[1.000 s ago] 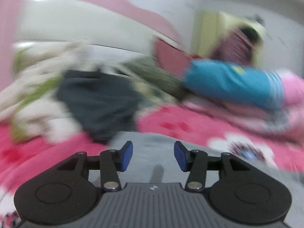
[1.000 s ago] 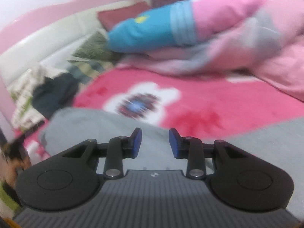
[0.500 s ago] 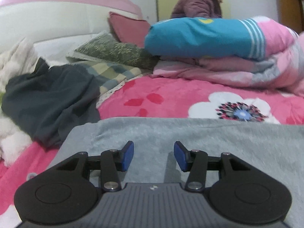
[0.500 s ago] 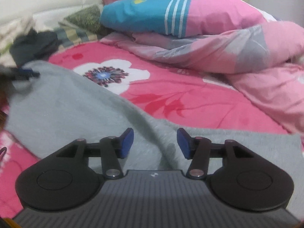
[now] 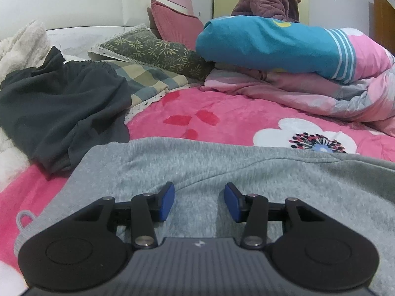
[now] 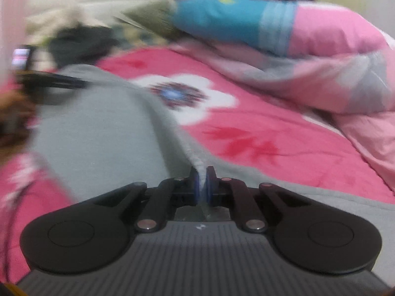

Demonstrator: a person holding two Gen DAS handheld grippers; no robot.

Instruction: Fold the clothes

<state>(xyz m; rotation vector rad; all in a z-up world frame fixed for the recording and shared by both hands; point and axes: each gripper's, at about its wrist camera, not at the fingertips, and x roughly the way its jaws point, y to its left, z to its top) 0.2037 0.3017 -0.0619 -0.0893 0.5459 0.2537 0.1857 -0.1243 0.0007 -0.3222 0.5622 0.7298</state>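
A grey fleece garment (image 5: 246, 172) lies spread on the pink floral bedspread (image 5: 222, 120), directly under and ahead of both grippers. The right gripper (image 6: 203, 185) has its blue pads pressed together, pinching a raised ridge of the grey fabric. The left gripper (image 5: 199, 201) hovers over the garment with its pads spread and nothing between them. Ahead and to its left lies a dark grey garment (image 5: 61, 103); ahead and to its right, a rolled blue-and-pink quilt (image 5: 284, 44).
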